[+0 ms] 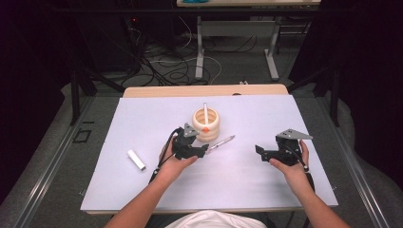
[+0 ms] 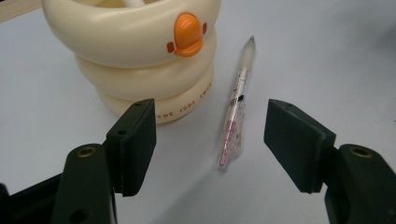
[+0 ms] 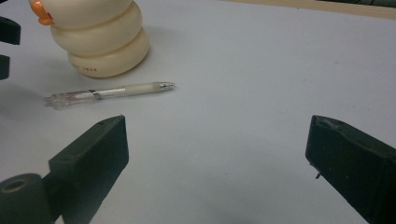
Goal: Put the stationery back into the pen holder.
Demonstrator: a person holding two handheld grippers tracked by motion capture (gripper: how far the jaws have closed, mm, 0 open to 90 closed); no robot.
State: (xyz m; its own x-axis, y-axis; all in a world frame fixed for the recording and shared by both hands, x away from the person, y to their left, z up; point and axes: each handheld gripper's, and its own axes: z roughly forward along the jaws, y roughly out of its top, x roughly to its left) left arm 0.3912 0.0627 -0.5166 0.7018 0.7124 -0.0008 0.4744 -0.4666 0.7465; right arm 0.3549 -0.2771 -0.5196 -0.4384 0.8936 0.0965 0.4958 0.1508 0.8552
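White table: pen beside duck holder; left tool, right tool jaws apart.

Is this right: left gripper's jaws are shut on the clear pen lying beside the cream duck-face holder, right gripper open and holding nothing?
Not quite. The left gripper is open: its jaws stand apart on either side of the clear plastic pen, not touching it, as the left gripper view shows. The pen does lie beside the cream ringed duck-face holder, and the right gripper is open, holding nothing.

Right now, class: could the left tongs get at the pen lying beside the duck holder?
Probably yes. The left tongs are open with the pen lying between them on bare table; the holder stands just beside it.
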